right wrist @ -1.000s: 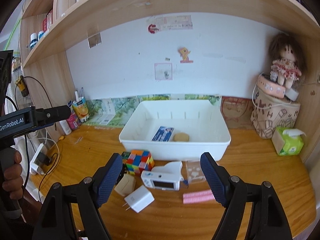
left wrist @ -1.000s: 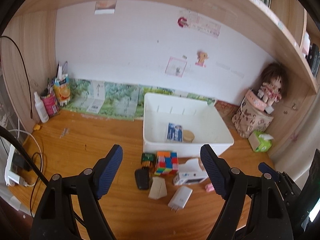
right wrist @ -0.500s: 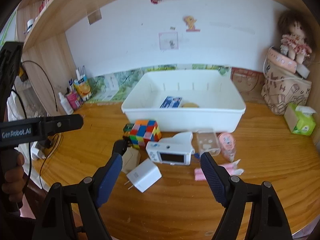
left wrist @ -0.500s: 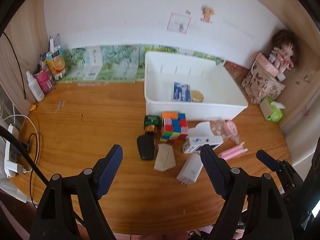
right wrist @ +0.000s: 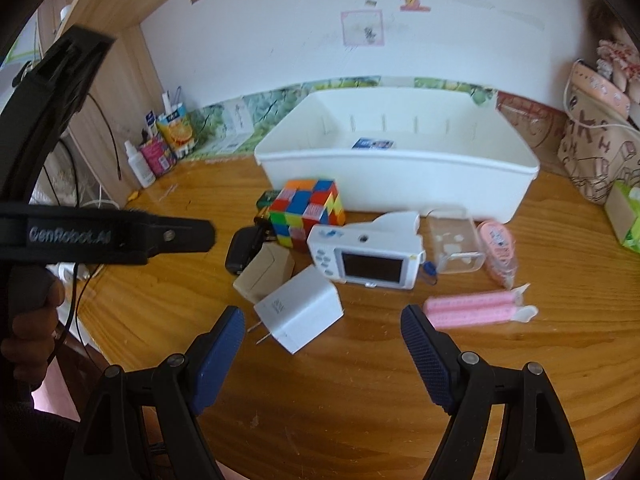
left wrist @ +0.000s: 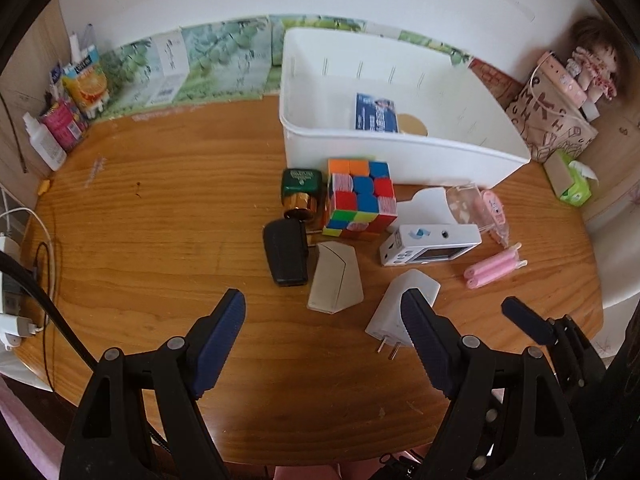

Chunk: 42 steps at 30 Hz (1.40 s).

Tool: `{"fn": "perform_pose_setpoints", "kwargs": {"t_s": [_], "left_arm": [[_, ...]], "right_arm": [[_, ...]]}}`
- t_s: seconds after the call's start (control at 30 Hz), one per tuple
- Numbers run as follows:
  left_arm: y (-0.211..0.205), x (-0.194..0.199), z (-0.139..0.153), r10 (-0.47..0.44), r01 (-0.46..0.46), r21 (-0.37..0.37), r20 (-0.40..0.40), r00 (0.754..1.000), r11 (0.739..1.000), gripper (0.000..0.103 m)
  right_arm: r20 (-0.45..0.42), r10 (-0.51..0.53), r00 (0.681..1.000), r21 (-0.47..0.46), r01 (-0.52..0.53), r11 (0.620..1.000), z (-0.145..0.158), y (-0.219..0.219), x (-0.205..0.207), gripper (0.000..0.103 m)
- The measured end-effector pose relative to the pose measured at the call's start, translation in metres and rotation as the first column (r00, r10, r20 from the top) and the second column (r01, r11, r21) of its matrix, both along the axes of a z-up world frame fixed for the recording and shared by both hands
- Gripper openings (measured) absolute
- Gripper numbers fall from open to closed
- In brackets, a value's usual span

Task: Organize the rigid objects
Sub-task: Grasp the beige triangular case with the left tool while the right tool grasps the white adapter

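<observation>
A white bin at the back of the wooden desk holds a blue card and a tan disc. In front of it lie a colour cube, a green bottle, a black adapter, a beige box, a white charger, a white camera, a clear case, a pink tape dispenser and pink rolls. My left gripper is open above the near desk. My right gripper is open, just short of the charger.
Cartons and bottles stand at the back left, with a power strip and cables at the left edge. A patterned bag with a doll and a green tissue pack stand at the right. The left handle crosses the right wrist view.
Both grippers have tilted downward and moved closer to the pile of objects in front of the bin. Both stay open and empty.
</observation>
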<state>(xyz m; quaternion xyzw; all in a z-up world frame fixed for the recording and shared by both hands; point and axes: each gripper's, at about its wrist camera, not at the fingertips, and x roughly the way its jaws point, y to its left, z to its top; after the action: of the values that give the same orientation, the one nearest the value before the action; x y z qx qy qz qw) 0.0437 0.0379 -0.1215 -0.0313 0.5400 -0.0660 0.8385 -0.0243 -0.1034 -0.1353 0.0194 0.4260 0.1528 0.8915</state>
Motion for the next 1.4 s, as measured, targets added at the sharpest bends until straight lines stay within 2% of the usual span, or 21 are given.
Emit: {"fn": "perform_pose_setpoints", "kwargs": {"t_s": [0.23,0.53,1.07,1.27,1.4], "left_arm": [[-0.004,0.021,-0.026,-0.006,0.006,-0.005,-0.104,0.995,1.000,0.083],[0.000,0.039,-0.063,0.012,-0.019,-0.027,-0.250,0.968,0.999,0.083],[0.005,0.062,-0.089,0.021,-0.034,-0.031,-0.339,0.940,0.999,0.082],[-0.001,0.077,-0.089,0.010,-0.016,-0.015,-0.353,0.935,1.000,0.080],[-0.003,0.084,-0.088,0.006,-0.002,0.011,-0.365,0.931,1.000,0.075]], "right_arm": [[-0.035,0.057,0.998,-0.012,-0.058,0.998,-0.023,0.008,0.007,0.081],[-0.050,0.152,0.987,-0.078,-0.155,0.985,-0.042,0.018,0.017,0.081],[-0.052,0.239,0.970,-0.063,-0.242,0.968,-0.050,0.023,0.037,0.082],[-0.053,0.254,0.966,-0.042,-0.256,0.966,-0.053,0.028,0.052,0.082],[-0.055,0.255,0.965,-0.032,-0.257,0.966,-0.054,0.032,0.059,0.082]]}}
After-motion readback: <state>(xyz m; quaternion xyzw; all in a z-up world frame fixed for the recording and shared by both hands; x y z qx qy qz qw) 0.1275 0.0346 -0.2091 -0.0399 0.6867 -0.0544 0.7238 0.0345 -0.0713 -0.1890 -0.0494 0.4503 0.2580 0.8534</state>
